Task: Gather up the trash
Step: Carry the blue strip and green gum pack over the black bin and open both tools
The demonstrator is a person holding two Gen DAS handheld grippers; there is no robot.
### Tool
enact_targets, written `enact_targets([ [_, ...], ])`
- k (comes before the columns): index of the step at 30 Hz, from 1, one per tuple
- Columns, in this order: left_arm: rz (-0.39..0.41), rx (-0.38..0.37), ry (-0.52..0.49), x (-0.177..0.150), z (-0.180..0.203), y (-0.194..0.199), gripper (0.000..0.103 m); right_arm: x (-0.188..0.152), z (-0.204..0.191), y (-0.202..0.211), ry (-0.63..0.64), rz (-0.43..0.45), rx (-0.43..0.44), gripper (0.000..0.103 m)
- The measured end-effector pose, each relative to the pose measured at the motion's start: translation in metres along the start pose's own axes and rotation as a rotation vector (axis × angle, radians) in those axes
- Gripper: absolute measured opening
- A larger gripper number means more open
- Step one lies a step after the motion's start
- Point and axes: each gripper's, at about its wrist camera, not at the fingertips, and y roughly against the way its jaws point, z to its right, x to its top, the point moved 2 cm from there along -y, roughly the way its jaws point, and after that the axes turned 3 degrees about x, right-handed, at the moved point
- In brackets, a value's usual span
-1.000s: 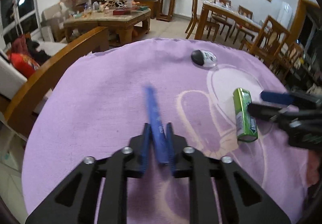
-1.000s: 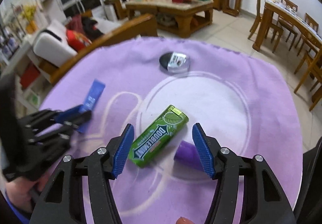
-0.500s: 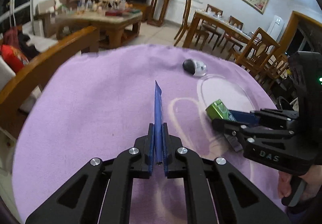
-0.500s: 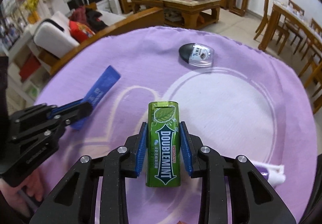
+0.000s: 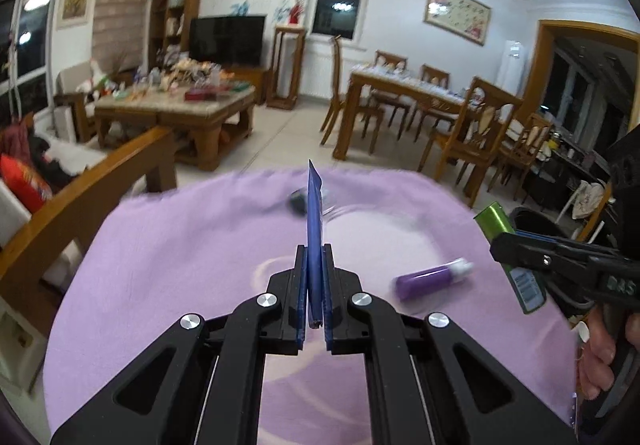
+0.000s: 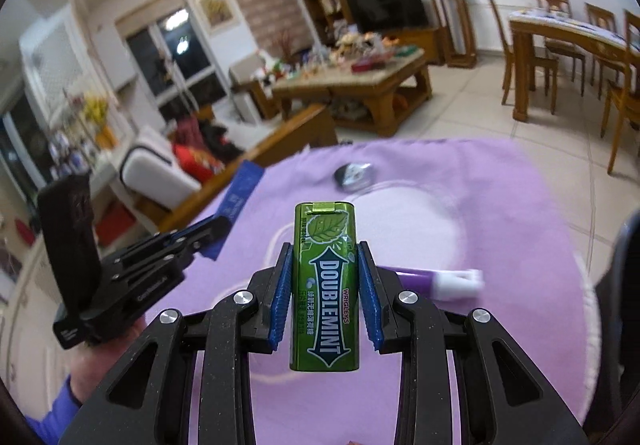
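From the left wrist view, the left tool (image 5: 315, 277) is closed tight on a thin blue packet (image 5: 314, 229), which stands on edge between the pads and pokes forward, lifted above the purple cloth (image 5: 168, 265) that covers the desk. Beyond the packet's tip, a dark oval object (image 5: 298, 201) lies blurred near the far edge of the desk. A purple tube with a white cap (image 5: 432, 279) lies on the cloth toward the right edge. Further right, the right tool (image 5: 504, 245) holds a green gum pack (image 5: 510, 249) off the cloth. From the right wrist view, the right tool (image 6: 326, 277) is clamped on the green gum pack (image 6: 325, 285), its blue pads pressing both long sides, the pack upright and raised over the cloth (image 6: 500, 229). The tube (image 6: 436, 283) lies just right of it on the desk, the oval object (image 6: 354, 175) near the far edge. Toward the left edge, the left tool (image 6: 216, 227) grips the blue packet (image 6: 240, 193), tilted up.
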Motion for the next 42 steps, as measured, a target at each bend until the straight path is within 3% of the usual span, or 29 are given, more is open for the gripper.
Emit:
enact_targets([
  [5, 0.039, -0.091, -0.098, 0.014, 0.074, 0.016, 0.007, 0.000, 0.052, 0.075, -0.110, 0.138, -0.016, 0.031],
  [12, 0.037, -0.250, -0.250, 0.015, 0.195, 0.009, 0.007, -0.011, 0.133, 0.174, -0.256, 0.309, -0.088, 0.031],
  [20, 0.019, -0.359, -0.336, 0.011, 0.287, -0.013, 0.007, -0.042, 0.223, 0.253, -0.420, 0.444, -0.149, 0.031],
  [31, -0.042, -0.421, -0.423, -0.001, 0.359, -0.058, 0.007, -0.097, 0.311, 0.290, -0.561, 0.476, -0.235, 0.032],
  [42, -0.122, -0.426, -0.484, -0.033, 0.393, -0.088, 0.007, -0.132, 0.349, 0.280, -0.651, 0.448, -0.261, 0.032],
])
